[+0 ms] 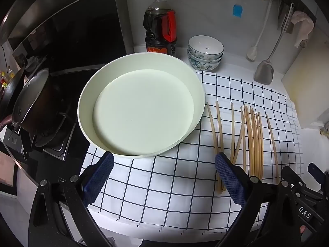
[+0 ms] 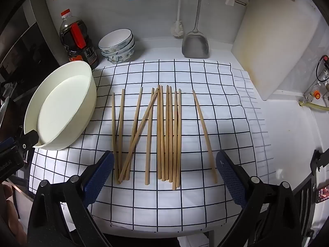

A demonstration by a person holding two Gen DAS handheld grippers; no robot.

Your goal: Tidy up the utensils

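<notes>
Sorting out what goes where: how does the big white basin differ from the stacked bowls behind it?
The basin is plain white, wide and shallow; the bowls are small, deep and blue-patterned. The basin sits alone, partly on the checked cloth; the bowls are nested in a stack off it. Both are round and look empty.

loose wooden chopsticks (image 2: 162, 133) on checked cloth (image 2: 185, 205)

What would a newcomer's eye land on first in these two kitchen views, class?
Probably the wooden chopsticks spread loosely across the middle of the checked cloth, one lying crossed over its neighbours. Next, the big pale round tub, empty, at the cloth's left edge beside the stove.
</notes>
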